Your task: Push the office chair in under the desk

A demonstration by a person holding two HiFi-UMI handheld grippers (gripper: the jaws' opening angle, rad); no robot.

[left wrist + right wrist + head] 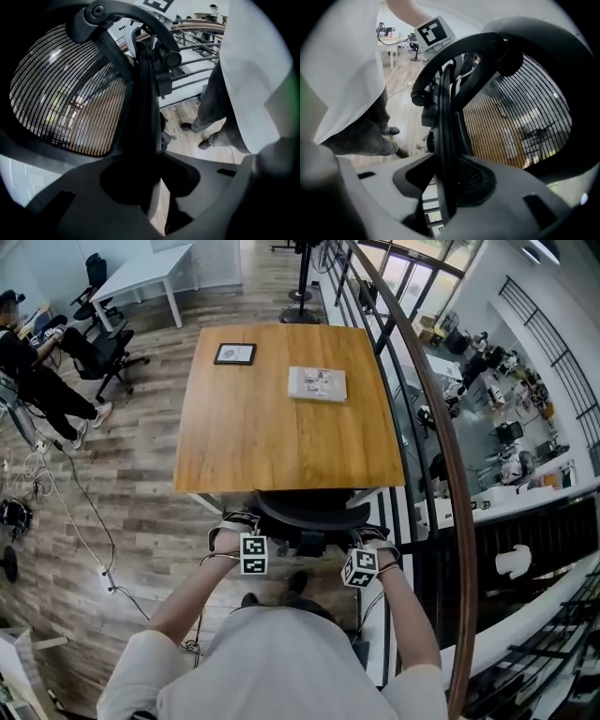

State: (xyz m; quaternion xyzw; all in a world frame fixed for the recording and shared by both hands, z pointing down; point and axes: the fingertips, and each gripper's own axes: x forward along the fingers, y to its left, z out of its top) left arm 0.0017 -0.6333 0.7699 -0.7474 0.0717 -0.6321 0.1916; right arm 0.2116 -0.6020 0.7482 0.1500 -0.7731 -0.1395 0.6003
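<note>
The left claw [152, 173] is shut on the left rim of the office chair [314, 512], with the backrest's thin dark frame edge pinched between its jaws. The mesh panel spreads out to this claw's left. The right claw [445, 178] grips the opposite rim the same way, with the mesh on its right. The chair's backrest stands between the two claws, just beside the near edge of the wooden counter [281, 442]. The counter stretches away ahead of both claws. A framed picture [234, 353] and a flat white pack [317, 383] lie near its far end.
</note>
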